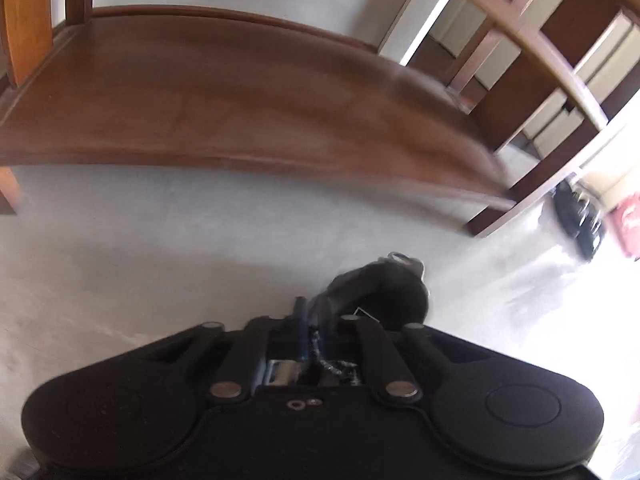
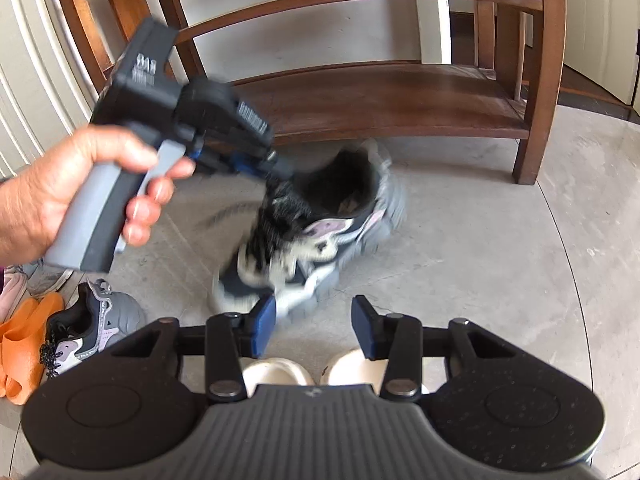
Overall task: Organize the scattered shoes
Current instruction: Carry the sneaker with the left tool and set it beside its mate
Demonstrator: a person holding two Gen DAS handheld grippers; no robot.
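My left gripper point(image 2: 276, 172) pinches the grey-and-black laced sneaker point(image 2: 320, 216) by its tongue; it may slip before reaching the brown wooden shelf point(image 2: 380, 96) ahead. Right gripper point(image 2: 314, 326) gapes, holding nothing.

The shoe rack point(image 2: 384, 96) is dark reddish wood with a smooth, faintly satin shelf. The floor point(image 2: 480, 232) looks like pale, matt concrete, glossier where light strikes. The sneaker point(image 2: 320, 232) shows grey mesh cloth and smoother pale panels. Both grippers are matt black plastic with bright metal pivot pins; the right gripper point(image 2: 314, 330) carries blue rubbery pads point(image 2: 264, 320). The orange slides point(image 2: 24, 344) look like smooth matt foam
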